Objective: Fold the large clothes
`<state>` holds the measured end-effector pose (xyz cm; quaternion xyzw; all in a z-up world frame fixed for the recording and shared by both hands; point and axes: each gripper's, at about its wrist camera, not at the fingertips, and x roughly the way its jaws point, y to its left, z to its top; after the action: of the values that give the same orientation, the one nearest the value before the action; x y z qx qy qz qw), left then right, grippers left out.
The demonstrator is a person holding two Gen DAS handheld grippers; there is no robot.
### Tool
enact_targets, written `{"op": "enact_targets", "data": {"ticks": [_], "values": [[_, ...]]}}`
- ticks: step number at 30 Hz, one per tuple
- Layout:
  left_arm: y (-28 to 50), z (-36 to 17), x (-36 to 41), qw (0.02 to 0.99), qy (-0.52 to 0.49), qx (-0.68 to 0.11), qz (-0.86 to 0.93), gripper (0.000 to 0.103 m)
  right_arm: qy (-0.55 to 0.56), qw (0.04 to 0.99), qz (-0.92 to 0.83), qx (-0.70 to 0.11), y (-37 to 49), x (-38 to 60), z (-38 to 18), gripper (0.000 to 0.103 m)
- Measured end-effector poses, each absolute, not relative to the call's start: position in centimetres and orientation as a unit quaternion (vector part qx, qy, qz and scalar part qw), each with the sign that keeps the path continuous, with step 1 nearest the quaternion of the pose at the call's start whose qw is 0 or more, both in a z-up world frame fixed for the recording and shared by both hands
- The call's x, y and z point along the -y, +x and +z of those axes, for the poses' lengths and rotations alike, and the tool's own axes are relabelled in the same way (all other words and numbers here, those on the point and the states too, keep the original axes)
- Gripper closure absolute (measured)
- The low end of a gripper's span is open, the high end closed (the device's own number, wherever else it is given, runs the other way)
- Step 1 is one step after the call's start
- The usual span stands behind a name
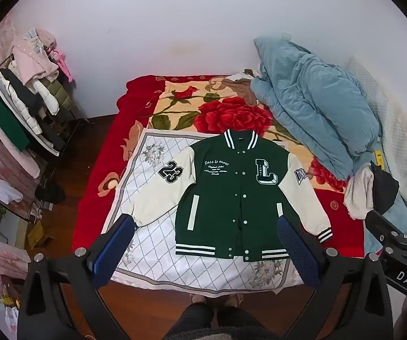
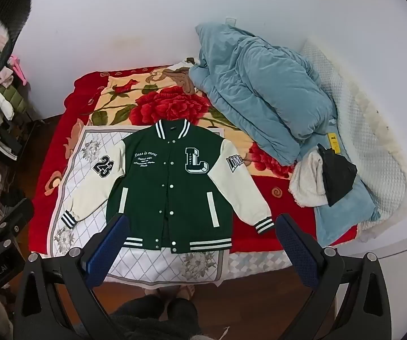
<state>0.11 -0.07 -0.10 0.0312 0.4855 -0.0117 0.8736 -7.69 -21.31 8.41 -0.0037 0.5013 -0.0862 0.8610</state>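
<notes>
A green varsity jacket [image 1: 231, 192] with cream sleeves lies flat, front up and buttoned, on a white diamond-patterned cloth [image 1: 152, 243] on the bed; it also shows in the right wrist view [image 2: 169, 187]. Both sleeves spread out and down. My left gripper [image 1: 206, 226] is open and empty, held high above the jacket's hem. My right gripper [image 2: 203, 226] is open and empty, also high above the hem. The right gripper's body shows at the right edge of the left wrist view [image 1: 398, 243].
A red floral blanket [image 1: 231, 113] covers the bed. A blue duvet [image 1: 316, 107] is heaped at the back right, with a cream towel [image 2: 308, 184] and a black garment [image 2: 336, 175] beside it. A loaded clothes rack [image 1: 25, 107] stands left. The person's legs [image 1: 203, 320] are at the bed's foot.
</notes>
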Motion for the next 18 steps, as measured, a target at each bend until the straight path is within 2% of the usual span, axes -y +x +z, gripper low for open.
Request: {"op": "enact_targets", "data": {"ticks": [18], "values": [[0.08,-0.28,-0.28,0.876,0.021,-0.482,-0.017,0.000,-0.005,0.861,-0.086,-0.501,-7.36,21.47,9.05,0.000]]}}
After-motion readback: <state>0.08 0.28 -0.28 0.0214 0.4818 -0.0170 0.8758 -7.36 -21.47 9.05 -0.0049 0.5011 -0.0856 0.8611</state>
